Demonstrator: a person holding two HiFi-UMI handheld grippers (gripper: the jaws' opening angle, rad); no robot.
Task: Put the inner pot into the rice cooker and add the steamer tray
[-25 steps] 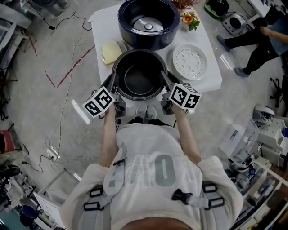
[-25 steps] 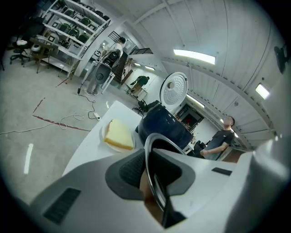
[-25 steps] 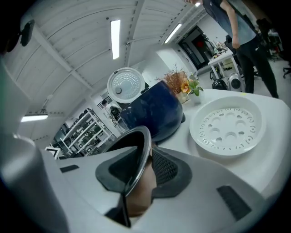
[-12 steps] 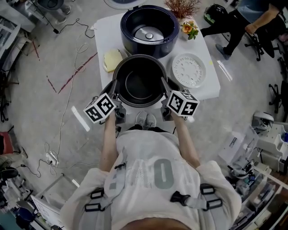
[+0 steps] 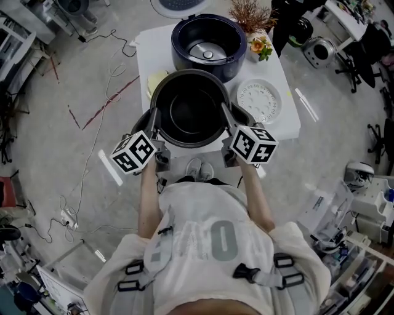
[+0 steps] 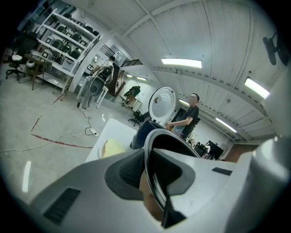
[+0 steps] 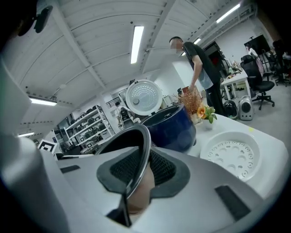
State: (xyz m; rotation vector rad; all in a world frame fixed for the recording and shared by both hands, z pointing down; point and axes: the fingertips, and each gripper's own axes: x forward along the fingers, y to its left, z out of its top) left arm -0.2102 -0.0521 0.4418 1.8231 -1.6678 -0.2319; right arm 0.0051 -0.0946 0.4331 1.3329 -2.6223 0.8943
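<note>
The black inner pot (image 5: 191, 114) hangs in the air above the near part of the white table (image 5: 146, 46), level and empty. My left gripper (image 5: 155, 120) is shut on its left rim (image 6: 152, 150). My right gripper (image 5: 226, 117) is shut on its right rim (image 7: 143, 145); its jaws have just been closing with the rim between them. Behind the pot stands the dark blue rice cooker (image 5: 182, 38) with its lid up and its well empty. The white perforated steamer tray (image 5: 259, 101) lies flat on the table to the right of the pot, also seen in the right gripper view (image 7: 232, 154).
A pale yellow pad (image 5: 155, 80) lies on the table left of the pot, partly hidden by it. A small flower pot (image 5: 260, 46) stands right of the cooker. A person (image 5: 289, 18) stands past the table's far right corner. Cables run over the floor at left.
Both grippers have risen with the pot between them. It looks larger and now overlaps the cooker's front and the yellow pad. A bystander has walked to the far right corner.
</note>
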